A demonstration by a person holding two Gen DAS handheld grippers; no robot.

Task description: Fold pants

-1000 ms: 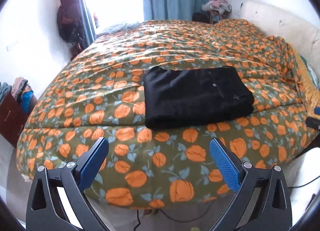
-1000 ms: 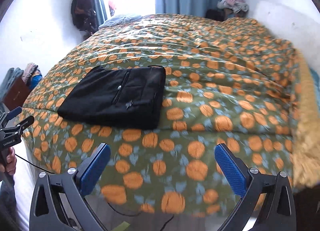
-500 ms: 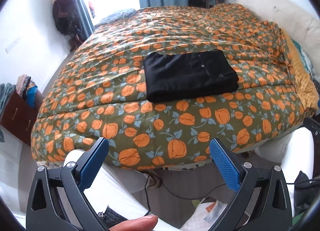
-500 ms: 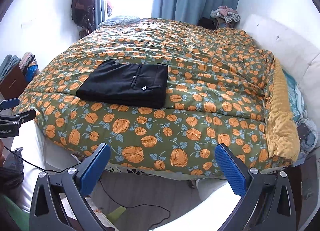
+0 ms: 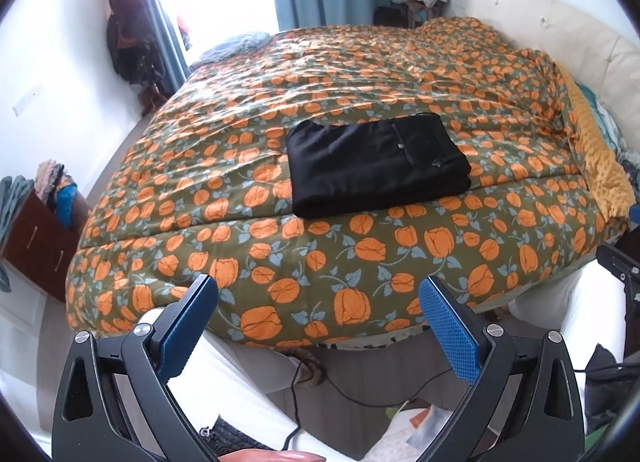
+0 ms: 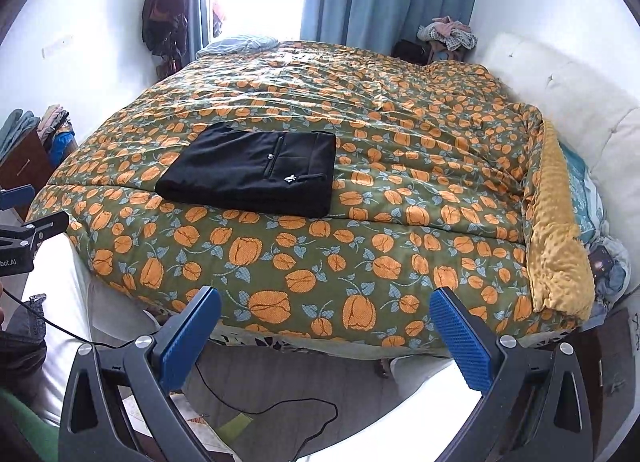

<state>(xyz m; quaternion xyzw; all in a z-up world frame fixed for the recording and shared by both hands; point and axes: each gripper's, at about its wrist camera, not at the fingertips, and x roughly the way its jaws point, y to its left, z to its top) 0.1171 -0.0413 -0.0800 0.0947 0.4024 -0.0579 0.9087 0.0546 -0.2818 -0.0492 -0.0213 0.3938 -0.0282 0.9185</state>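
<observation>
Already the black pants [image 5: 378,164] lie as a compact rectangle on the pumpkin-print quilt [image 5: 320,262], near the front edge of the bed, a back pocket and small logo facing up; judged from that shape, the folding looks finished and the step in hand is standing clear of it. Going left to right: the left gripper [image 5: 318,326] hangs off the foot of the bed, its blue fingers [image 5: 188,326] spread wide with nothing between them, well apart from the garment; the right gripper [image 6: 324,336] sits likewise off the bed's edge, fingers [image 6: 460,342] wide apart and empty, the pants [image 6: 256,172] up and to its left. Neither touches cloth. If anything is left, it seems only a check that the edges sit square; a further fold would call for both grippers to reach forward over the quilt to the bundle's near edge.
</observation>
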